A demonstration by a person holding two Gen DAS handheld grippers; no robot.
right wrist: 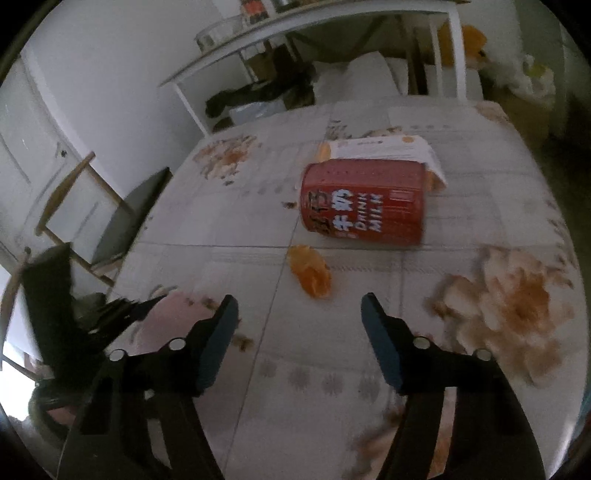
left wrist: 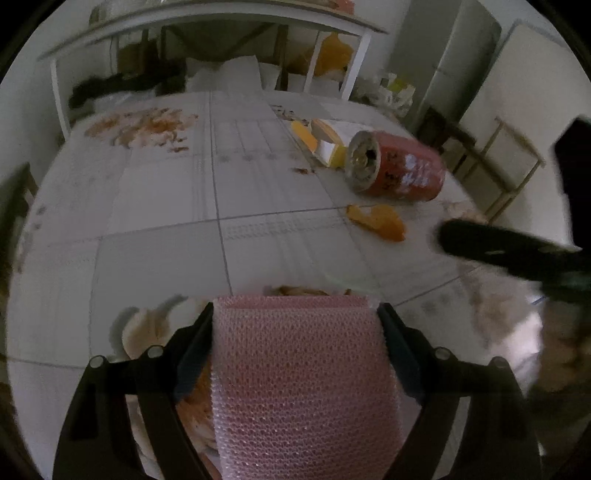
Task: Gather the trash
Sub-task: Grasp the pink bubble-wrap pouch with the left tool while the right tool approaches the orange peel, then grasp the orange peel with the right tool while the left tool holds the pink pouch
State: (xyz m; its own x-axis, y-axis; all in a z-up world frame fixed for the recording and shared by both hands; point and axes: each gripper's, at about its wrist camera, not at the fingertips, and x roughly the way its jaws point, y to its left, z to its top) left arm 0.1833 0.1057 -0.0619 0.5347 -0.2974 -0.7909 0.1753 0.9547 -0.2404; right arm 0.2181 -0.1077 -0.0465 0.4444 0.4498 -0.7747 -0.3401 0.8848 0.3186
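My left gripper (left wrist: pixel 295 308) is shut on a pink mesh foam pad (left wrist: pixel 299 369), its pads pressing both sides, low over the flower-patterned tablecloth (left wrist: pixel 166 221). A red milk can (left wrist: pixel 397 166) (right wrist: pixel 364 201) lies on its side at the far right of the table. Behind it rests a white and yellow carton (left wrist: pixel 332 138) (right wrist: pixel 384 146). An orange peel (left wrist: pixel 378 221) (right wrist: pixel 310 271) lies in front of the can. My right gripper (right wrist: pixel 299 301) stands open and holds nothing, just short of the peel. One black finger (left wrist: pixel 491 251) of it shows in the left wrist view.
A white shelf table (left wrist: pixel 207 22) with clutter under it stands beyond the far edge. A dark-seated chair (right wrist: pixel 122 218) and a wooden frame (left wrist: pixel 509 162) stand beside the table. Small crumbs (right wrist: pixel 242 341) dot the cloth near the right gripper.
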